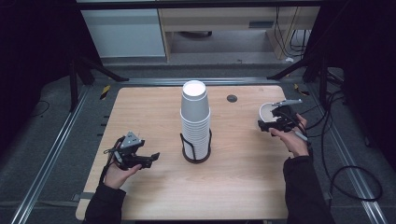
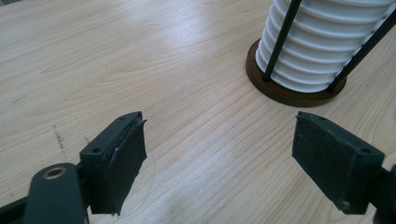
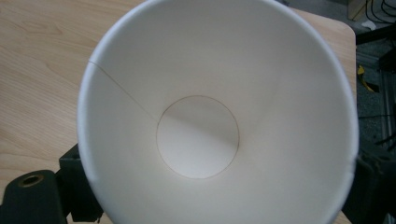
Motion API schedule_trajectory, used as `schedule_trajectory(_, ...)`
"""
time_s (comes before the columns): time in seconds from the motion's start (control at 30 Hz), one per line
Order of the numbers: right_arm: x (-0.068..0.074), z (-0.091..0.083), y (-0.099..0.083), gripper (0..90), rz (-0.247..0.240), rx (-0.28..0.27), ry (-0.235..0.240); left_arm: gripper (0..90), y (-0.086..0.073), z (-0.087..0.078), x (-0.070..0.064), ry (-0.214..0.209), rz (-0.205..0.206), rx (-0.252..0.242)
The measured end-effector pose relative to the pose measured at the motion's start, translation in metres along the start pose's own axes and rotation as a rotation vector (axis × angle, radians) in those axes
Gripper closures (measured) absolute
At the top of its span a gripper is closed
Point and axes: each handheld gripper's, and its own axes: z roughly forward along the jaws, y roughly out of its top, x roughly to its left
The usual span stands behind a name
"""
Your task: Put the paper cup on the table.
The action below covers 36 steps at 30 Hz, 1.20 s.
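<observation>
A tall stack of white paper cups stands upside down in a black wire holder with a dark round base at the table's middle; its lower part is in the left gripper view. My left gripper is at the front left, open and empty, jaws wide apart above bare wood. At the right edge my right gripper is shut on a single white paper cup, whose open mouth faces the camera in the right gripper view.
The light wooden table has a small dark grommet at the back right. Black cables trail off the right side over the grey floor. Metal frame rails run along both sides.
</observation>
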Motion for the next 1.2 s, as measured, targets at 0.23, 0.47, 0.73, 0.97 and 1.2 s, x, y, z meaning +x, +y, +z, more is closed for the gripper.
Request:
schedule_trajectory(0.23,-0.007,0.014,-0.005,10.5,0.012,0.079,-0.045,16.7,0.000,0.000,0.000,0.003,0.005,0.003)
schedule_trajectory(0.47,-0.012,0.025,-0.007,10.5,0.021,0.129,-0.066,16.7,0.000,0.000,0.000,0.005,0.007,0.006)
schedule_trajectory(0.73,-0.013,0.032,-0.010,10.3,0.022,0.178,-0.072,16.7,0.000,0.000,0.000,0.004,0.010,0.007)
schedule_trajectory(0.97,-0.011,0.036,-0.011,9.8,0.016,0.197,-0.059,16.7,0.000,0.000,-0.001,0.003,0.014,0.010)
schedule_trajectory(1.2,-0.011,0.038,-0.012,9.1,0.017,0.209,-0.048,16.7,0.000,0.000,-0.001,0.001,0.016,0.011)
